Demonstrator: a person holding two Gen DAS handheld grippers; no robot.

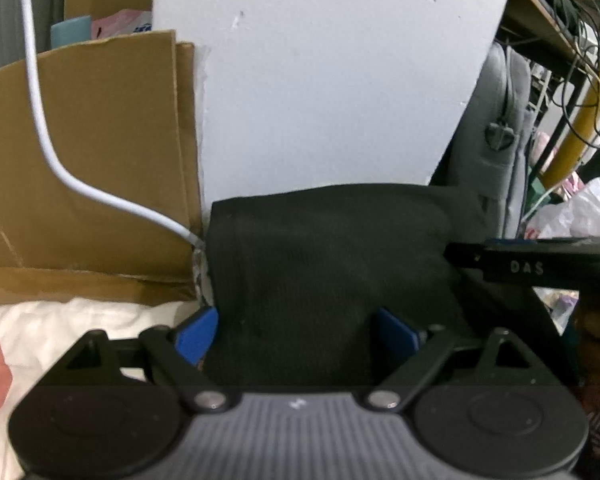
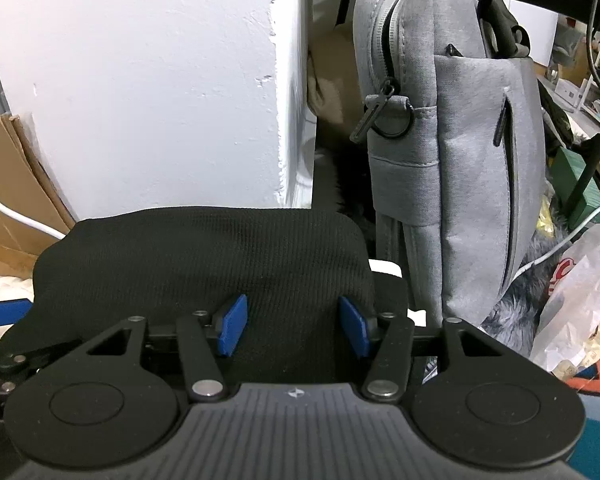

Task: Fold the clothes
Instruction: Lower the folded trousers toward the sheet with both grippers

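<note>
A folded black knit garment lies in front of both grippers, against a white wall; it also shows in the right wrist view. My left gripper has its blue fingers spread wide, with the garment's near edge between them. My right gripper also has its blue fingers apart, over the garment's near right part. Neither pinches the cloth. The right gripper's black body shows at the right of the left wrist view.
Brown cardboard and a white cable stand at the left. A white patterned bedsheet lies below. A grey shoulder bag stands right of the garment, with a plastic bag further right.
</note>
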